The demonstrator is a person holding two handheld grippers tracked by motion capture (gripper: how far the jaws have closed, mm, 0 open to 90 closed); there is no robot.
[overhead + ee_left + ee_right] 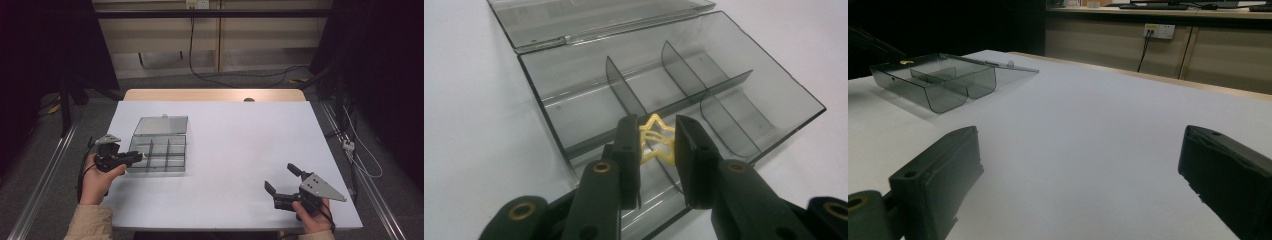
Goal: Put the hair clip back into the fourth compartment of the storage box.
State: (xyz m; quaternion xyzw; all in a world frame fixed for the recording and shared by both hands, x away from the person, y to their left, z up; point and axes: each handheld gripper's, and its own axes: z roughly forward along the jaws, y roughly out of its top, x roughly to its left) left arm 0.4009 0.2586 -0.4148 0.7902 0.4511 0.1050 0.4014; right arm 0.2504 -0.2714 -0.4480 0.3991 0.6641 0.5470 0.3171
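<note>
A smoky clear compartment box [172,159] lies on the left of the white table [235,150], its lid [161,125] folded back flat. My left gripper [139,156] reaches in over the box's left rim. In the left gripper view it [657,125] is shut on a small yellow star-shaped clip [655,146], held above a near compartment beside a divider [624,92]. My right gripper [281,178] rests near the front right edge, open and holding nothing. In the right gripper view its jaws [1080,150] stand wide apart over bare table, with the box [938,82] far off at the left.
A wooden strip [215,95] runs along the table's far edge. Cables [240,75] trail over the floor behind it. Metal rails [45,175] flank the table on both sides. A wall socket [1159,31] sits on the cabinet beyond.
</note>
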